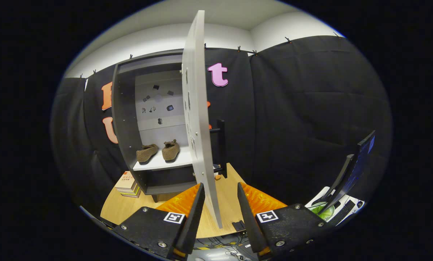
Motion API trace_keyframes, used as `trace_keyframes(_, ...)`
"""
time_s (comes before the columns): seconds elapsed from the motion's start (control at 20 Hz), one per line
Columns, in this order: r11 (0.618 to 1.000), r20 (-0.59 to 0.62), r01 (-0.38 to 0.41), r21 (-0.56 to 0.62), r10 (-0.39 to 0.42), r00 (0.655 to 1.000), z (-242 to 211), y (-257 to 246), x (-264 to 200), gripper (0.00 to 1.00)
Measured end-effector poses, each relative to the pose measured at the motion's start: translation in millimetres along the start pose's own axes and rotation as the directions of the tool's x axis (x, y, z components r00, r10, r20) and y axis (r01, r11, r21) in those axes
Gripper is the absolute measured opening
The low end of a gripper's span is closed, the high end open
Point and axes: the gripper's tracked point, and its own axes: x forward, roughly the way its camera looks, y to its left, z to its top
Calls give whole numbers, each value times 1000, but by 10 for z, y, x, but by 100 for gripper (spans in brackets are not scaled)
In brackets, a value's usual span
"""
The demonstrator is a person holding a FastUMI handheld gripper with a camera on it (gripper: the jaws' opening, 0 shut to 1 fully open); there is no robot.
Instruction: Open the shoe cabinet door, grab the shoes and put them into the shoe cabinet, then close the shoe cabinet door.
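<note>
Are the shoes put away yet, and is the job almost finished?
Yes, both brown shoes sit on the shelf inside the shoe cabinet. The gripper is open, with the cabinet door's edge between its fingers. The door stands wide open, so closing it is what's left.

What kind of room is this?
Probably a test booth, not a home: black cloth covers the walls, a shoe cabinet stands on a table, and a monitor sits nearby. The hand-held gripper is open around the door's edge.
</note>
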Motion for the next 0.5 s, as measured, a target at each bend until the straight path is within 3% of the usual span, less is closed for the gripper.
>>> trace_keyframes(0.5,997,-14,-72,5,73,997,-162,-188,760,59)
